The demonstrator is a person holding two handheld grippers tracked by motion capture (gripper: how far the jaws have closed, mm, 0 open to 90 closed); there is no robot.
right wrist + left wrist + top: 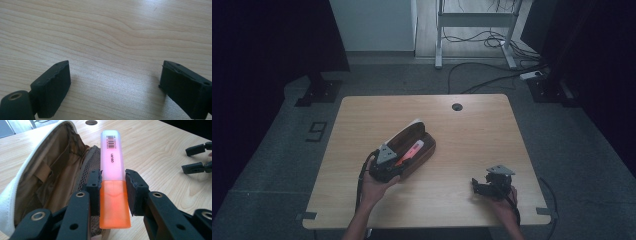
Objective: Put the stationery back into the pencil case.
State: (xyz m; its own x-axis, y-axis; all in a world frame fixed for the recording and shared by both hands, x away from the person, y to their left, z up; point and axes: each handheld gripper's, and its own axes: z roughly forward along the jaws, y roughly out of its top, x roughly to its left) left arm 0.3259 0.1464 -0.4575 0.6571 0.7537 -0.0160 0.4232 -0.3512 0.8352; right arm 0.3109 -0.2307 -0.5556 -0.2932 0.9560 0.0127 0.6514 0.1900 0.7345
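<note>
Highlighter (pixel 112 176) clamped in the left gripper (pixel 113 192) just beside the open pouch (pixel 50 182); right gripper (pixel 113 87) wide open and empty.

High view: the left gripper (pixel 398 165) sits at the pouch's (pixel 412 145) near end with the highlighter (pixel 411 152) reaching ahead of it over the opening; bare table (pixel 472 130) lies beyond and to its right, and the right gripper (pixel 484 187) rests well apart, near the table's front edge. Left gripper view: both jaws press the highlighter's sides where the pink body meets the orange cap; the cap end points back toward the gripper, the barcode end forward. The pouch's white rim curves up on the jaws' left, its mesh pocket touching the left jaw, and open tabletop spreads to the right. Right gripper view: the jaws stand far apart with only wood grain between them and ahead.
</note>
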